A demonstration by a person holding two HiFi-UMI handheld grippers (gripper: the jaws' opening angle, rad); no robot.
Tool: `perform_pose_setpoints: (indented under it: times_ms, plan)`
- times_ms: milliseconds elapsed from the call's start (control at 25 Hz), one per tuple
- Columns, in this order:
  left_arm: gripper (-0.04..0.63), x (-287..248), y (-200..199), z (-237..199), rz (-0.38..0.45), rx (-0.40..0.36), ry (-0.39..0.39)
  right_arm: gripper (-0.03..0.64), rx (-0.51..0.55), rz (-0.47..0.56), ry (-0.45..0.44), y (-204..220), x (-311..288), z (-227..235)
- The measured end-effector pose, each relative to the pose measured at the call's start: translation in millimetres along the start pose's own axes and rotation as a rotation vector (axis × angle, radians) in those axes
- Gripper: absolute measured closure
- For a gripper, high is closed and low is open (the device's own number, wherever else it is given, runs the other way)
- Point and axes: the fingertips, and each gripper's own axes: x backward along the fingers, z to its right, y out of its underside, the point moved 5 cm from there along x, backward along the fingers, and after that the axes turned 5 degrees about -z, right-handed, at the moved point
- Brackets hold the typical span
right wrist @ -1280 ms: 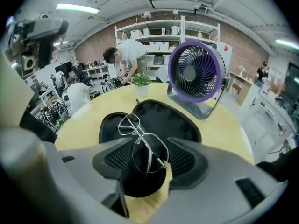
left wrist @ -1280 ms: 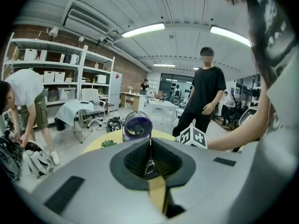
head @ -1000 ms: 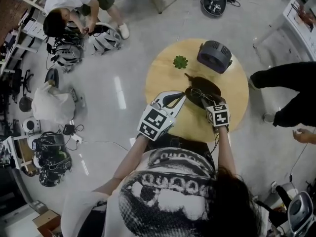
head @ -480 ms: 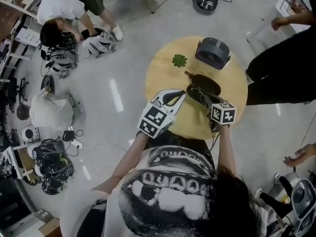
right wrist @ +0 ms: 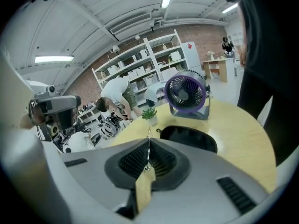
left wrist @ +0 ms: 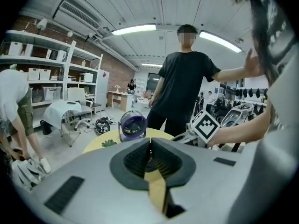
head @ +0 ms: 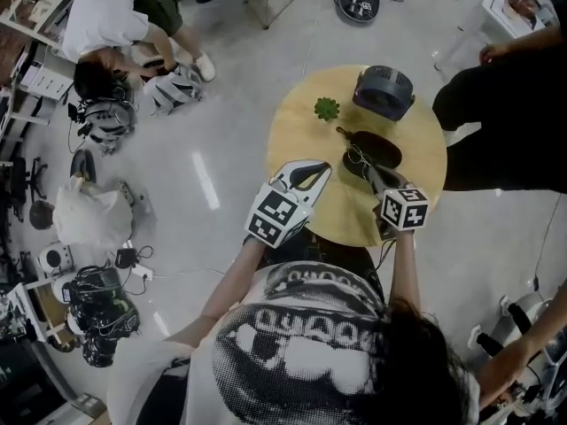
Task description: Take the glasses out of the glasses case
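Observation:
The dark glasses case (head: 379, 149) lies open on the round wooden table (head: 301, 135); in the right gripper view the glasses case (right wrist: 188, 138) shows as a black hollow just past the jaws. My right gripper (head: 368, 172) is shut on the thin wire-framed glasses (head: 356, 158), held a little above the case's near end. A thin metal part of the glasses (right wrist: 148, 149) sticks up between the pads of the right gripper (right wrist: 148, 157). My left gripper (head: 316, 172) hovers over the table's left edge, shut and holding nothing; in its own view the left gripper (left wrist: 150, 150) has its pads meeting.
A purple-rimmed desk fan (head: 384, 92) stands at the table's far side, a small green plant (head: 326, 108) to its left. A person in black (head: 505, 104) stands close to the table's right. Another person (head: 115, 11) bends over gear on the floor, far left.
My right gripper has shut on the glasses and lifted them off the case, rolling as it rose. The left gripper has shifted slightly. The person in black has stepped closer to the table.

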Motion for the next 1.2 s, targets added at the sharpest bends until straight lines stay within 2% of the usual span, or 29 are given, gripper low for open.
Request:
perform_pose_setpoints:
  times_ms: [200,840,1200]
  plan:
    - [0.580,13,8,-11,0.007,-0.024,0.036,0.615,-0.020,0.083,0.041,-7,10,-23]
    - [0.580,55,29,-32,-0.001,-0.090,0.187,0.615,-0.077,0.237,0.165,-7,41,-104]
    - [0.580,59,42,-29,-0.005,-0.078,0.220,0.615,-0.088,0.245,0.182,10,57,-130]
